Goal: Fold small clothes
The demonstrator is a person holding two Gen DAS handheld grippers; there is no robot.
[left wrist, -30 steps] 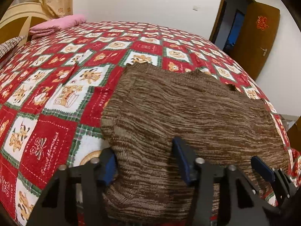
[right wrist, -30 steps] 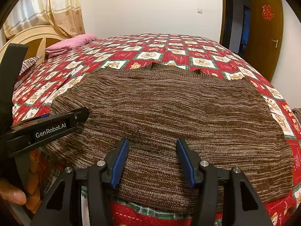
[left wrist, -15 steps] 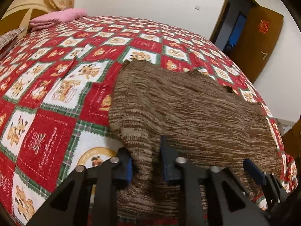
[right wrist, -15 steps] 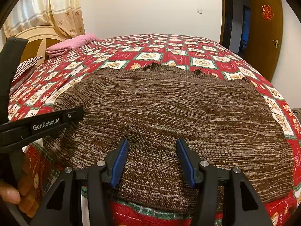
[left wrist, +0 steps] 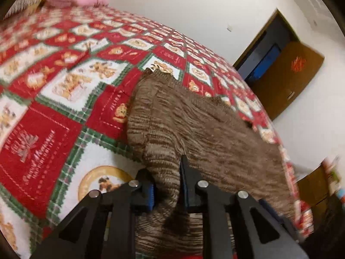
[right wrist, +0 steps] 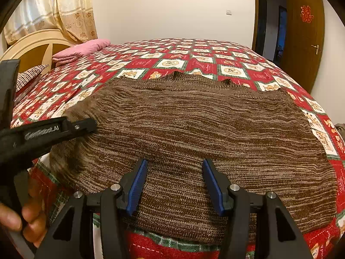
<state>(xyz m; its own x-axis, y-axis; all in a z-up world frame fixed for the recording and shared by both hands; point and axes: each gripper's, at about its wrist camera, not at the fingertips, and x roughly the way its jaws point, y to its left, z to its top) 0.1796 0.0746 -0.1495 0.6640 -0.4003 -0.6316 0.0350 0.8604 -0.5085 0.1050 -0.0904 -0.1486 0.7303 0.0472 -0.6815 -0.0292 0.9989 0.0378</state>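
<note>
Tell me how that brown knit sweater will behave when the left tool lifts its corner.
The brown knit sweater will probably be floppy: the fabric already bunches into a ridge where the left tool pinches it. It likely drapes and trails rather than lifting flat, since the rest lies spread on the bedspread. The coarse knit looks grippy, so slipping seems unlikely.

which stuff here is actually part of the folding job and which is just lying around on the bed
Part of the job:
- brown knit sweater, spread flat on the quilt
- left gripper, shut on the sweater's edge
- right gripper, open over the near hem

Just lying about:
- pink folded blanket near the headboard
- striped cloth at the bed's left edge
- patterned quilt underneath
</note>
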